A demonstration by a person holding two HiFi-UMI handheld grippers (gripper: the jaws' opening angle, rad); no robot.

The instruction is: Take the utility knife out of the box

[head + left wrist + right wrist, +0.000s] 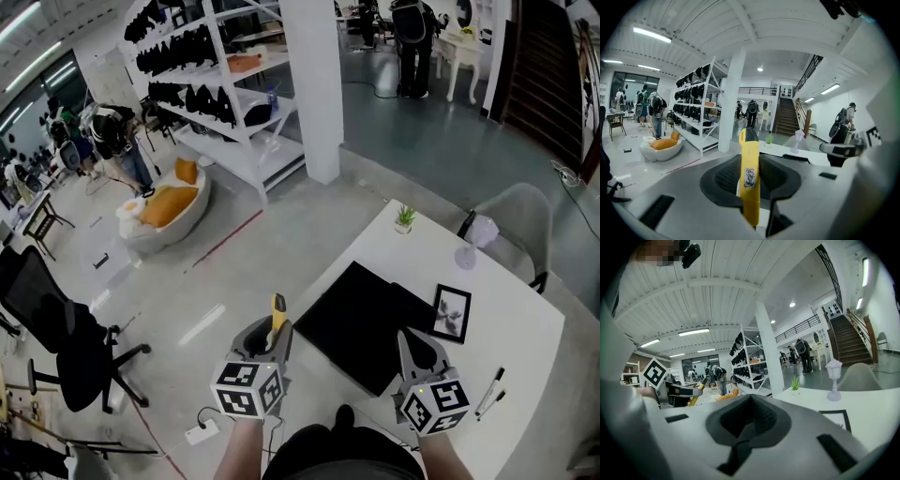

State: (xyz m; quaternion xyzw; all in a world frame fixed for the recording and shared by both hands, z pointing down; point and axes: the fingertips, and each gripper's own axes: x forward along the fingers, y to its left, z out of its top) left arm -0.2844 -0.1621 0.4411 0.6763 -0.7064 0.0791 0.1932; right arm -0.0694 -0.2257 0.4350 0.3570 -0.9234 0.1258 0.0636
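My left gripper (272, 336) is shut on a yellow utility knife (277, 313), held off the table's left edge, over the floor. In the left gripper view the utility knife (750, 180) stands upright between the jaws, black tip up, a small label on its side. A flat black box (361, 323) lies on the white table (525, 328), to the right of the knife. My right gripper (413, 345) hovers over the box's near right corner, and its jaws (746, 430) are shut with nothing between them. The left gripper (677, 394) with the knife shows at the left of the right gripper view.
A framed picture (451, 312) lies beside the box, with two pens (491, 390) to its right. A small plant (405, 217) and a little lamp (466, 255) stand at the table's far edge, with a chair (520, 216) behind. A black office chair (56, 337) and a power strip (202, 432) stand on the floor to the left.
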